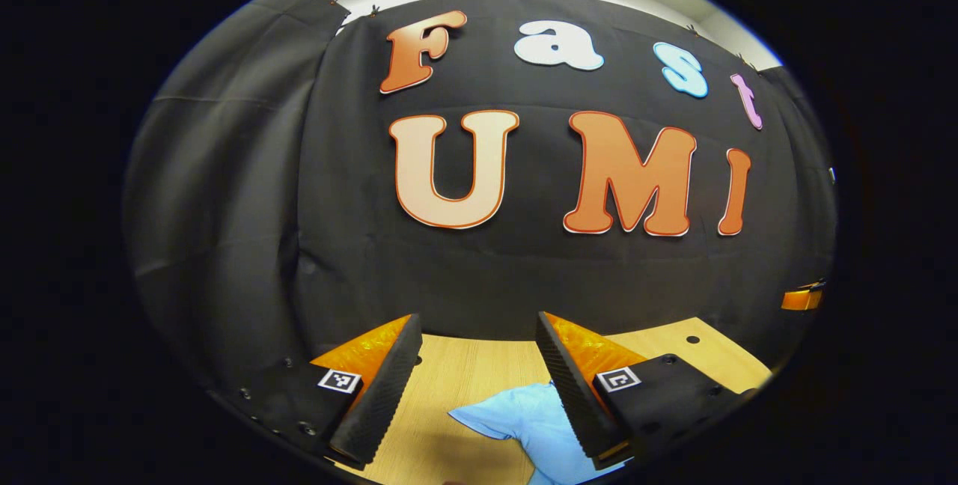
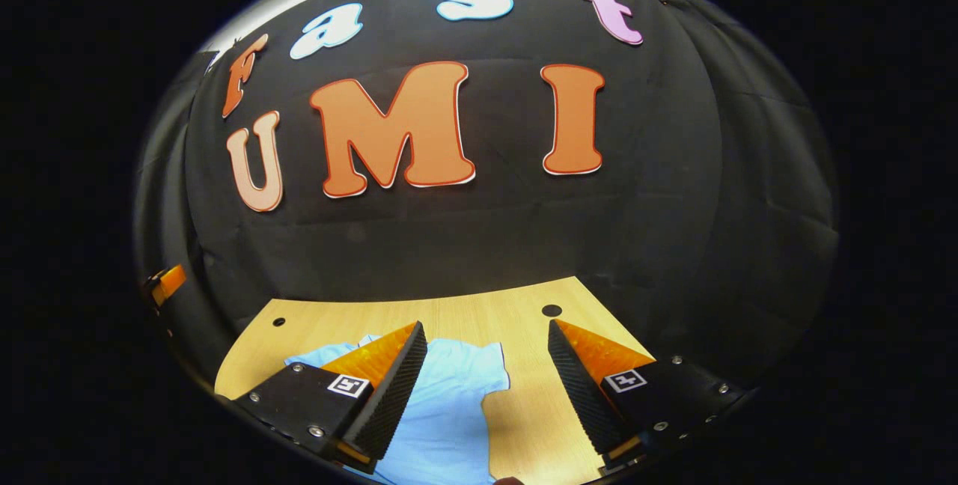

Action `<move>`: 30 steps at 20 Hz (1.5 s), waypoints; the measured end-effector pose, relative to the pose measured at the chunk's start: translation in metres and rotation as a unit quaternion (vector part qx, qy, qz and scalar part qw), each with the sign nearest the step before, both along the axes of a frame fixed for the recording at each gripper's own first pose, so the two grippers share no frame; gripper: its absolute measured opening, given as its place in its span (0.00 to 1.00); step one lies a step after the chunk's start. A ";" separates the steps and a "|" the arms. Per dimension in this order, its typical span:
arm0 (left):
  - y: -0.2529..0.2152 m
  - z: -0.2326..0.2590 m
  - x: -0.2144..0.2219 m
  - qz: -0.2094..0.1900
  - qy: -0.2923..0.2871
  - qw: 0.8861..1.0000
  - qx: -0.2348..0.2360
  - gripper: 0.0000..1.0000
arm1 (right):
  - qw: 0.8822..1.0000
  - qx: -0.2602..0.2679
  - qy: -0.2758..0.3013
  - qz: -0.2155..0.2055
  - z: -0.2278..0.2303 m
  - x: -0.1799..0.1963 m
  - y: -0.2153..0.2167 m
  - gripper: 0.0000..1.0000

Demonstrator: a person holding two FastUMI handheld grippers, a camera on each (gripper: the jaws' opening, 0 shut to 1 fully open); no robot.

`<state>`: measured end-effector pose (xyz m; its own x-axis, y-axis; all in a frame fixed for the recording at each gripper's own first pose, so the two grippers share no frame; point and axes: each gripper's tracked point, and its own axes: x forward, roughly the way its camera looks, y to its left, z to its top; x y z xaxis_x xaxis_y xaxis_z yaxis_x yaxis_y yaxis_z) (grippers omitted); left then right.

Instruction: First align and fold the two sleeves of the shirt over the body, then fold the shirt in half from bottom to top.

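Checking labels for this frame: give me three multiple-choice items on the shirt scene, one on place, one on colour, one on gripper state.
1. Where does the shirt lie?
A. on the wooden table
B. on the floor
C. hung on the wall

2. What colour is the shirt?
A. red
B. light blue
C. green

3. How do the right gripper jaws stand?
A. shut on a sleeve
B. shut on nothing
C. open, above the shirt

Answers: 1 A, the fabric lies flat on the tabletop. 2 B, the cloth shows pale blue in both views. 3 C, a wide gap separates the jaws and nothing sits between them; the left gripper is open likewise.
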<state>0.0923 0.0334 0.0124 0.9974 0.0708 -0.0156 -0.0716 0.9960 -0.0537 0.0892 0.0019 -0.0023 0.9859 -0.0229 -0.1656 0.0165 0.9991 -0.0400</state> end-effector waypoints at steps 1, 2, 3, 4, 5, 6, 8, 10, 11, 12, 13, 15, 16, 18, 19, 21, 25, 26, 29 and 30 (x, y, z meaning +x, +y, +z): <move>-0.003 -0.001 0.006 0.002 0.003 1.000 0.001 0.99 | 1.000 -0.004 0.006 -0.002 -0.002 0.008 -0.006 0.98; -0.005 -0.005 0.009 0.004 0.007 1.000 0.000 0.99 | 1.000 -0.006 0.015 -0.002 -0.005 0.018 -0.011 0.98; -0.008 -0.006 0.012 0.004 0.008 1.000 -0.003 0.99 | 1.000 -0.006 0.025 -0.001 -0.010 0.028 -0.013 0.98; -0.011 -0.007 0.015 0.005 0.008 1.000 -0.004 0.99 | 0.999 -0.005 0.038 0.000 -0.016 0.039 -0.015 0.98; -0.012 -0.006 0.018 0.008 0.008 1.000 -0.004 0.99 | 0.999 -0.004 0.052 0.002 -0.022 0.049 -0.017 0.98; -0.012 -0.007 0.021 0.010 0.009 1.000 -0.003 0.99 | 0.998 -0.001 0.066 0.003 -0.029 0.061 -0.019 0.99; -0.011 -0.010 0.030 0.008 0.014 1.000 0.005 0.99 | 0.996 0.006 0.094 -0.001 -0.043 0.088 -0.024 0.99; -0.005 -0.011 0.037 0.012 0.019 1.000 0.015 0.99 | 0.993 -0.012 0.114 -0.006 -0.057 0.113 -0.030 0.98; -0.004 -0.011 0.041 0.010 0.020 1.000 0.020 0.99 | 0.991 -0.026 0.128 -0.008 -0.064 0.125 -0.035 0.98; -0.002 -0.012 0.044 0.010 0.020 0.999 0.025 0.99 | 0.988 -0.031 0.149 -0.014 -0.073 0.136 -0.041 0.99; 0.000 -0.011 0.048 0.009 0.021 0.999 0.029 0.99 | 0.985 -0.025 0.169 -0.013 -0.082 0.143 -0.038 0.99; 0.004 -0.014 0.056 0.009 0.023 0.999 0.032 0.99 | 0.978 -0.008 0.209 -0.011 -0.101 0.162 -0.034 0.99; 0.006 -0.016 0.059 0.008 0.025 0.999 0.030 0.98 | 0.974 -0.007 0.226 -0.013 -0.111 0.171 -0.033 0.98; 0.010 -0.024 0.067 0.010 0.032 0.999 0.027 0.99 | 0.966 0.003 0.259 -0.011 -0.130 0.186 -0.026 0.98; 0.012 -0.028 0.071 0.010 0.036 0.999 0.024 0.99 | 0.960 0.005 0.279 -0.014 -0.143 0.191 -0.025 0.98; 0.015 -0.037 0.076 0.009 0.044 0.999 0.019 0.99 | 0.947 0.007 0.321 -0.022 -0.167 0.202 -0.027 0.98; 0.025 -0.051 0.088 0.015 0.061 0.998 0.014 0.99 | 0.921 -0.001 0.388 -0.036 -0.216 0.213 -0.028 0.98; 0.026 -0.056 0.089 0.017 0.065 0.998 0.012 0.99 | 0.915 -0.002 0.401 -0.036 -0.226 0.215 -0.026 0.98; 0.033 -0.068 0.095 0.023 0.079 0.997 0.005 0.99 | 0.900 -0.020 0.433 -0.045 -0.255 0.218 -0.033 0.99; 0.035 -0.072 0.096 0.025 0.083 0.996 0.005 0.99 | 0.895 -0.022 0.443 -0.050 -0.263 0.219 -0.035 0.99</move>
